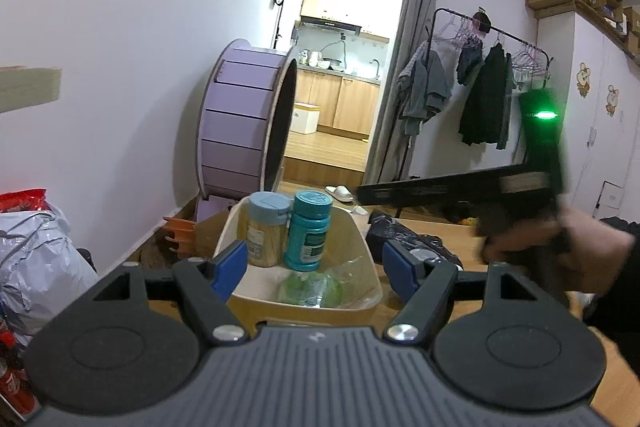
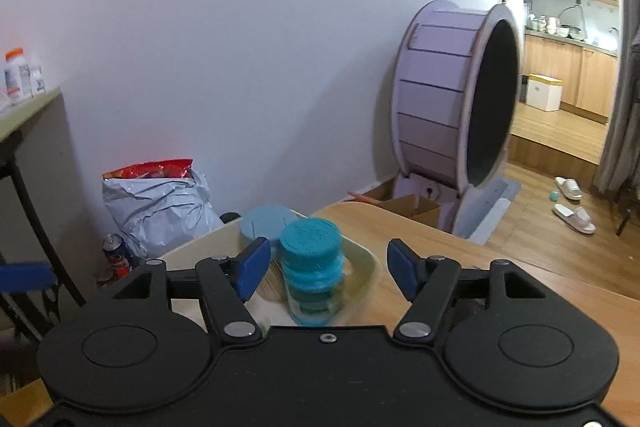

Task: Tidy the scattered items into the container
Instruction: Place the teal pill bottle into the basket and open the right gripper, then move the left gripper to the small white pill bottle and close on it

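1. Progress: the task appears close to complete. Three items already lie in the bin (image 1: 362,243), and neither set of tongs carries anything.
2. Remaining work, as a judgement: a black crumpled object (image 1: 404,237) lies on the surface (image 1: 448,227) at 3 o'clock of the bin, just beside its right wall. It cannot be told whether this object belongs to the scattered items. No other loose item shows on the bare part of the surface in either view.
3. Bin position: the cream-coloured bin stands on the surface directly ahead of both tongs, at 12 o'clock in the left wrist view and at 11 o'clock in the right wrist view.
4. Bin contents:
   - A teal bottle (image 1: 310,229) stands upright near the middle of the bin. In the right wrist view it is motion-blurred (image 2: 314,267).
   - A jar (image 1: 266,227) with a pale blue lid stands upright at 9 o'clock of the teal bottle, touching it or nearly so.
   - A clear packet (image 1: 316,287) with green contents lies flat on the bin floor at 6 o'clock of the bottle.
5. Left tongs (image 1: 314,269): spread wide, empty, poised over the near rim of the bin.
6. Right tongs (image 2: 324,269): spread wide, empty, positioned above the bin with the teal bottle visible between the pads but not gripped.
7. The right hand (image 1: 548,251) and its device appear at 3 o'clock in the left wrist view, blurred.
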Motion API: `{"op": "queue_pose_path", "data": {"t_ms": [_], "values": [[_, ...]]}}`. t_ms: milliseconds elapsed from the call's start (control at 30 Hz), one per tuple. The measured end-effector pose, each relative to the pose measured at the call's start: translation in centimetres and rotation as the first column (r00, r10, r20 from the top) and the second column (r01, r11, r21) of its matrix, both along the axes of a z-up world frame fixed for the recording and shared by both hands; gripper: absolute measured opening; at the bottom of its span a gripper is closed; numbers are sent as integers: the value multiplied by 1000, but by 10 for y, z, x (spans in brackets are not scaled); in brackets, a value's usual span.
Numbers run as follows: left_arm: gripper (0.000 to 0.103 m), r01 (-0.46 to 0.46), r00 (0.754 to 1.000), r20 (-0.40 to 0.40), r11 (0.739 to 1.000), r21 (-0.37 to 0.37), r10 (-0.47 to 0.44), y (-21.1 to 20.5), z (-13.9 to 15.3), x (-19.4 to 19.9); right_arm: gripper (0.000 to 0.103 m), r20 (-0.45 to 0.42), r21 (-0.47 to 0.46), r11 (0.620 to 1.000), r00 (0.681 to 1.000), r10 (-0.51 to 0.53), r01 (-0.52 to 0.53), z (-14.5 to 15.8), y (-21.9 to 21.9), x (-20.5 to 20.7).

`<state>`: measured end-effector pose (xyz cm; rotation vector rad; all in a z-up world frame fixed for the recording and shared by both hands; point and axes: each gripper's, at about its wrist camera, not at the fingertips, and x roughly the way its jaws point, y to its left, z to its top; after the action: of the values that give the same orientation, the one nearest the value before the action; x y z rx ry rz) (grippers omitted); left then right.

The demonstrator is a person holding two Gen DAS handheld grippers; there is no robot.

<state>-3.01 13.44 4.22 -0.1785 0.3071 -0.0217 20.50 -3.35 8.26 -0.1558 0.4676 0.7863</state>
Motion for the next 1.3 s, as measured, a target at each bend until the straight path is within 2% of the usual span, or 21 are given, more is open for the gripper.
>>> {"op": "queue_pose_path", "data": {"t_ms": [67, 133, 267, 467, 567, 633, 667, 767, 867, 933, 1033, 1100, 1300], "values": [[73, 14, 1000, -2, 1000, 8, -14, -6, 0, 0, 67, 1, 8, 1000, 1000, -17, 17, 7, -24, -11], [73, 34, 999, -4, 999, 16, -34, -13, -1, 1, 74, 1, 26, 998, 999, -49, 49, 12, -52, -24], [74, 85, 996, -14, 996, 22, -85, -33, -4, 4, 78, -4, 73, 990, 993, -120, 120, 16, -106, -54], [74, 182, 983, -35, 983, 38, -180, -77, -13, 12, 83, -21, 150, 960, 972, -236, 236, 9, -168, -84], [73, 221, 975, -49, 972, 82, -218, -99, -19, 22, 84, -34, 159, 950, 963, -266, 268, 3, -190, -85], [73, 224, 974, -50, 967, 123, -220, -112, -22, 30, 95, -20, 135, 947, 957, -291, 291, -2, -200, -86], [73, 225, 974, -54, 965, 136, -219, -117, -24, 33, 96, -15, 141, 943, 953, -302, 301, -5, -206, -86], [70, 253, 967, -75, 952, 172, -243, -132, -30, 49, 96, -47, 147, 944, 956, -291, 295, -13, -219, -82], [66, 280, 960, -90, 937, 210, -266, -144, -37, 63, 96, -35, 122, 957, 965, -259, 262, -14, -225, -84], [58, 297, 954, -110, 930, 218, -278, -152, -40, 74, 97, -32, 120, 963, 971, -239, 241, -12, -228, -87], [39, 339, 938, -153, 914, 224, -310, -161, -46, 91, 102, -32, 137, 968, 977, -209, 211, -9, -233, -90], [37, 352, 933, -170, 904, 244, -317, -166, -50, 99, 103, -28, 153, 968, 980, -198, 200, -8, -237, -93], [37, 357, 928, -205, 897, 261, -310, -174, -60, 118, 103, -30, 172, 967, 982, -187, 190, -8, -243, -95]]}}
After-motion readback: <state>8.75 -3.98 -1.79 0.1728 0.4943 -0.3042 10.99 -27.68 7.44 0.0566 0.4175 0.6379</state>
